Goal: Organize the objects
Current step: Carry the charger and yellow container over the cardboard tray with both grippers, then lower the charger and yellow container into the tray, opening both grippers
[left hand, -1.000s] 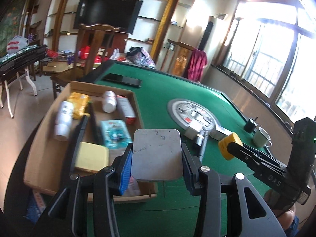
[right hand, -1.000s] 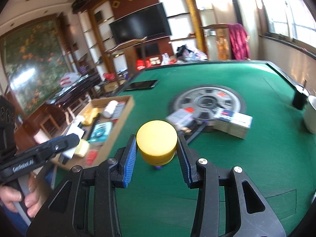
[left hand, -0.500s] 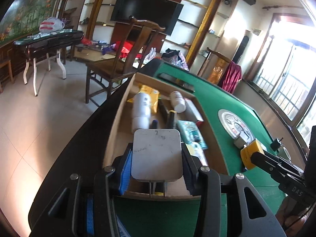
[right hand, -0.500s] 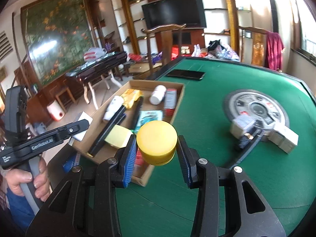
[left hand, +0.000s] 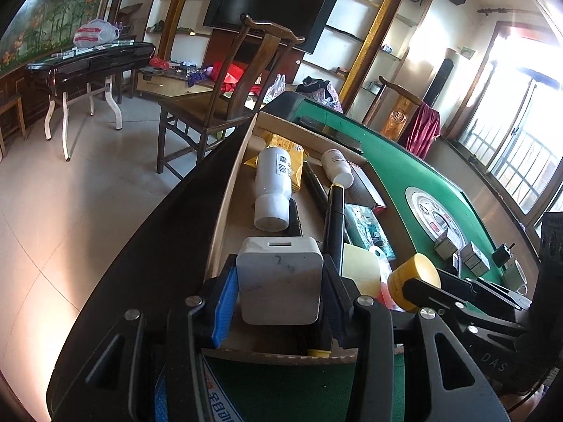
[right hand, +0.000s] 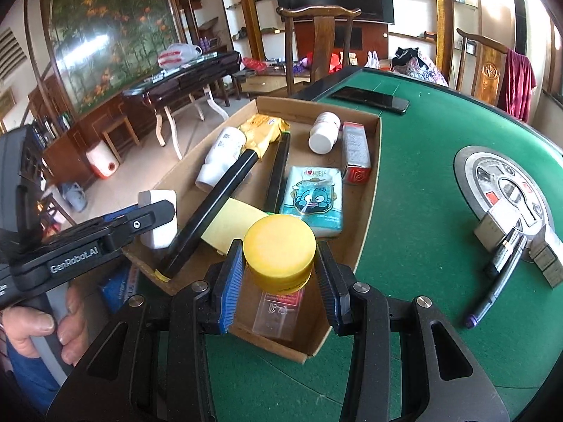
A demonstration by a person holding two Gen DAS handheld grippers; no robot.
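1. Holding a white square adapter block [left hand: 279,288], the left gripper [left hand: 279,293] has both pads pressed on its sides, jaws narrow; the block hangs over the near left part of the cardboard tray [right hand: 366,211].
2. Right gripper [right hand: 279,263] is clamped on a yellow-capped jar [right hand: 279,253], jaws narrow; the jar sits above the tray's near end, over a clear plastic case [right hand: 279,311] lying inside the tray.
3. Tray rests on the green felt table [right hand: 415,183], at its left edge.
4. Tray contents, far end: white bottle [right hand: 223,156] lying on its side, yellow snack packet [right hand: 264,128], small white pill bottle [right hand: 325,132], red-and-white carton [right hand: 355,154].
5. Tray contents, middle: two long black rod-shaped items [right hand: 211,211], crossing toward the near left corner; tissue pack with cartoon face [right hand: 313,200]; pale yellow pad [right hand: 234,223], partly under one rod.
6. Outside the tray, on the felt to its right: round grey centre panel [right hand: 503,183], small boxes and a dark pen [right hand: 496,281]. Black phone [right hand: 373,100] lies beyond the tray's far end.
7. A hand [right hand: 31,334] grips the left gripper's handle, seen in the right wrist view.
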